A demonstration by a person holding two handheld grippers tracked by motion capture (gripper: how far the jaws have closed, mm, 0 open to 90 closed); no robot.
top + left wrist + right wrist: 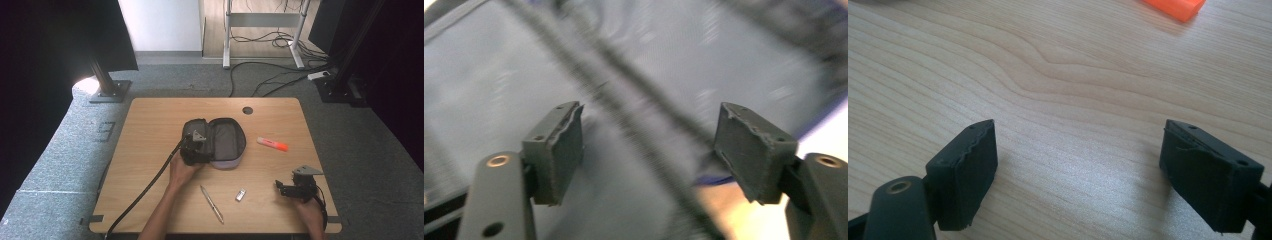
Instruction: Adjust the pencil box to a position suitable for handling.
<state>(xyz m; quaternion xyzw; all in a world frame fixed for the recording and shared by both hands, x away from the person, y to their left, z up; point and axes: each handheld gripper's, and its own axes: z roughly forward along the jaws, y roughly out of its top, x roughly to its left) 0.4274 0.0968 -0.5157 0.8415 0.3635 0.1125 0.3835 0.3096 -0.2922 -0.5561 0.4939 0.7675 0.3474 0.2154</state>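
Judging by the layout, probably a packing job, barely begun: pencil case (220,141) lying unzipped and open near the middle of the table (150,130), nothing visible inside but grey lining, though the left gripper covers part of it. Left gripper (194,148) parked over the left half of that case, jaws apart with only blurred lining and zip between the pads (558,150), pressing on nothing. Left to collect, it seems: a pen (212,203) in front of the case toward the person, a small silvery item (241,195) just right of the pen, possibly a USB stick, and an orange highlighter (272,144) right of the case. Right gripper (290,190) resting well to the right of the case near the table's front corner, jaws spread wide over bare wood, holding nothing
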